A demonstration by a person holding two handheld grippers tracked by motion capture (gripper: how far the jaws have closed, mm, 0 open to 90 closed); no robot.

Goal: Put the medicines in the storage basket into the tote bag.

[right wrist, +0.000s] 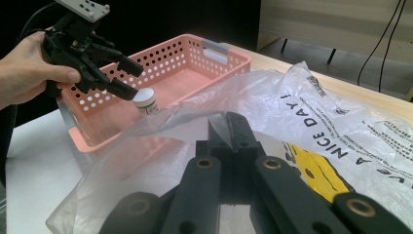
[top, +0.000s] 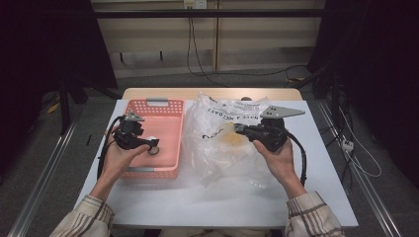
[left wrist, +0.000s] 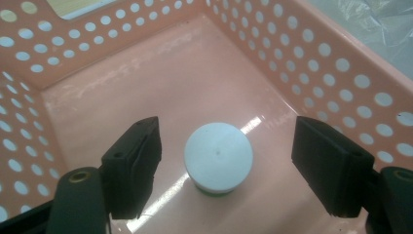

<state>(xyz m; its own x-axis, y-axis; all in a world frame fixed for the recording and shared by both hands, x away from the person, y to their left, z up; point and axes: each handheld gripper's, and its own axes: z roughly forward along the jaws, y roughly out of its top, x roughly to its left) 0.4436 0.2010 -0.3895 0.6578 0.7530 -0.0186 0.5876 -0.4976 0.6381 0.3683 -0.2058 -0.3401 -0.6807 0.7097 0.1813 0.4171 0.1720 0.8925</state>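
At the near edge of the white table (top: 163, 205) the person's two forearms in plaid sleeves come in. The left hand (top: 116, 158) carries the left gripper (left wrist: 225, 163) down into the pink basket (top: 173, 111), which lies on the left part of the table with its long axis running near to far. The jaws stand apart on either side of a small jar (left wrist: 218, 158). Clear gaps show between the pads and the jar, so nothing is held. The jar stands upright on the basket floor toward the near end, its white cap facing up and its axis vertical; a green edge shows below the cap in the left gripper view.

To the right, the right hand (top: 279, 158) holds the right gripper (right wrist: 233, 130) over a crumpled clear plastic bag (top: 220, 143), which lies just beside the basket and spreads toward the far edge. Its jaws are pressed together, pointing left; whether they pinch the bag's film cannot be told. The bag bears black lettering and a yellow patch.
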